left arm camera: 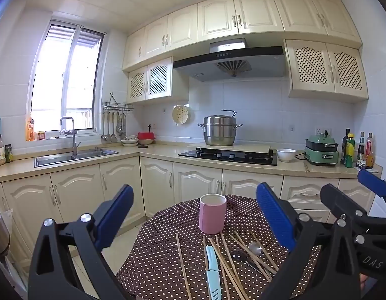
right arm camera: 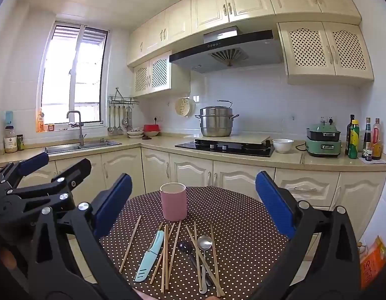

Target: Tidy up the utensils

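On the round polka-dot table (right arm camera: 243, 225) a pink cup (right arm camera: 173, 202) stands upright toward the far side, and near the front edge lie scattered wooden chopsticks (right arm camera: 165, 257), a light-blue sheathed knife (right arm camera: 150, 258), a silver spoon (right arm camera: 204, 243) and a darker spoon (right arm camera: 186, 247), some crossing one another. Both the left gripper (left arm camera: 195, 221) and right gripper (right arm camera: 193, 205) hover above with fingers spread wide, holding nothing
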`<state>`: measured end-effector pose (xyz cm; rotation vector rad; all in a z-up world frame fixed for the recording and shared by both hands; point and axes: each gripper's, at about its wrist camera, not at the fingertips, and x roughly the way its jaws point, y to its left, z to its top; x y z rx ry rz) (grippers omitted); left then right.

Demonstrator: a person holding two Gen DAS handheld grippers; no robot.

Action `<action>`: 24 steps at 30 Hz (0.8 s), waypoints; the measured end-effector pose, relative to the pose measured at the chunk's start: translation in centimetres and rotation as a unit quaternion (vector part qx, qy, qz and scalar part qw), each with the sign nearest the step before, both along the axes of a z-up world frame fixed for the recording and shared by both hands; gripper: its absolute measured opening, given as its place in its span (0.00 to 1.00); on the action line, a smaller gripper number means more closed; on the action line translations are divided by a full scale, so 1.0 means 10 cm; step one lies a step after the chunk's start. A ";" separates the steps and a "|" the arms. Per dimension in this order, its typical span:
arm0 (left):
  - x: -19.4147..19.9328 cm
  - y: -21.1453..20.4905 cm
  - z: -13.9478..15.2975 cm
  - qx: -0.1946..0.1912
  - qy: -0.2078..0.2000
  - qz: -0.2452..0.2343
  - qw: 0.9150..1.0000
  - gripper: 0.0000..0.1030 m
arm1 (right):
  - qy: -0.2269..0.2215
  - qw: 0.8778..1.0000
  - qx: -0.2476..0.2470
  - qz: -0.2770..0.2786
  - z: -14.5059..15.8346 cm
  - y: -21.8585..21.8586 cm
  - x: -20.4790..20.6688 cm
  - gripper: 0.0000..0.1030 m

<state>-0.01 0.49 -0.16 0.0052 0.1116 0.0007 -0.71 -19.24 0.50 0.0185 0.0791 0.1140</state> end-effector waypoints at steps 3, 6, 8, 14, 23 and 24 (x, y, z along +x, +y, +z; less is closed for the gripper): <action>-0.02 0.01 0.01 0.001 0.001 0.000 1.000 0.94 | 0.001 1.000 0.001 0.000 0.00 -0.01 0.01 0.94; 0.00 -0.01 0.01 0.000 0.002 0.000 1.000 0.94 | 0.002 1.000 0.001 0.000 -0.01 -0.01 0.01 0.94; 0.00 -0.01 0.02 0.001 0.003 0.000 1.000 0.94 | 0.003 1.000 0.001 0.000 -0.01 0.00 0.02 0.94; 0.01 -0.02 0.02 0.001 0.004 0.001 1.000 0.94 | 0.006 1.000 0.002 0.001 -0.02 0.01 0.03 0.94; 0.03 -0.03 0.02 0.001 0.006 0.001 1.000 0.94 | 0.007 1.000 0.002 0.001 -0.02 0.00 0.02 0.94; 0.04 -0.03 0.02 0.001 0.007 0.001 1.000 0.94 | 0.007 1.000 0.002 0.000 -0.02 0.01 0.03 0.94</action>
